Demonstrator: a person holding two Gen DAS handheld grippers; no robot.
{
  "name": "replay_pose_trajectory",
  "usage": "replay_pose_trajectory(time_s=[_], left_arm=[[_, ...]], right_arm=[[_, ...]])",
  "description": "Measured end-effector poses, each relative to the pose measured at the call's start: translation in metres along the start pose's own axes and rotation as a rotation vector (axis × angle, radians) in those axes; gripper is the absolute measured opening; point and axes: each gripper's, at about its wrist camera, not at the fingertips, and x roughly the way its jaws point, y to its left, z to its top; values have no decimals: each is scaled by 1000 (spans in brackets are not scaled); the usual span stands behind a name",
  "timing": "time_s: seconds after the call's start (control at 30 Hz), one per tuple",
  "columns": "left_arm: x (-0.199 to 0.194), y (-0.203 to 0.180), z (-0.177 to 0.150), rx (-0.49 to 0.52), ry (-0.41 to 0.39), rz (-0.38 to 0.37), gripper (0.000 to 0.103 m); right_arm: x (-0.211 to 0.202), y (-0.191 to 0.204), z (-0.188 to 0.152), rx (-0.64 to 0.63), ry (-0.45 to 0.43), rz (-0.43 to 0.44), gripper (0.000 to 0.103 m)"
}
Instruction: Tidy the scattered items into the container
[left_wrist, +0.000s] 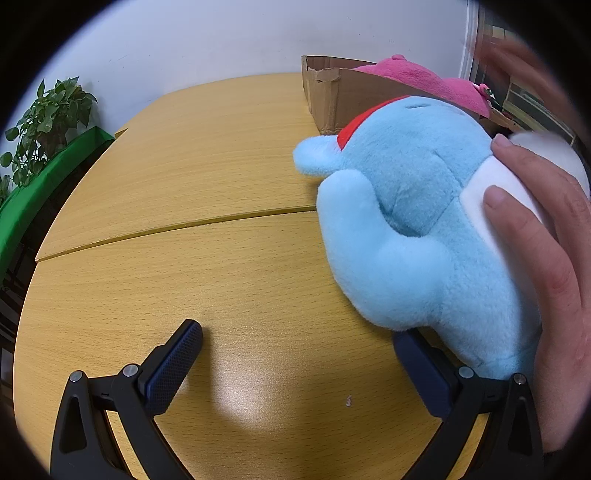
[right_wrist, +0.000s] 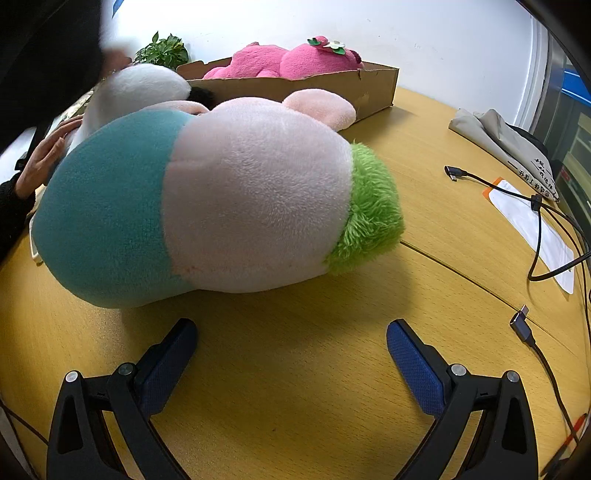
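- Both claws hover low over the wooden desk (right_wrist: 295, 369): the left claw (left_wrist: 295, 354) and right claw (right_wrist: 291, 339) are spread wide, holding nothing.
- Just beyond the right claw lies a teal, pink and green plush (right_wrist: 207, 199); closing on it looks like the next move.
- A bare hand (left_wrist: 546, 266) steadies a blue plush (left_wrist: 413, 221).
- Farthest, the cardboard box (right_wrist: 325, 88) already holds 1 pink plush (right_wrist: 284, 61).

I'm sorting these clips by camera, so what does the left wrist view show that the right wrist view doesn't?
Only the left wrist view: a blue plush gripped by a bare hand, a green panel, and the open left hand-held gripper.

Only the right wrist view: a teal, pink and green plush, black cables, a grey bag, and the open right hand-held gripper.

Both: the cardboard box holding a pink plush, the wooden table, and a plant.
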Motion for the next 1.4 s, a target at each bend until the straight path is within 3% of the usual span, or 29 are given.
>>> replay_pose_trajectory(time_s=[1.4], left_arm=[[0,0,0,0,0,0,103]], right_arm=[[0,0,0,-13,1,10,103]])
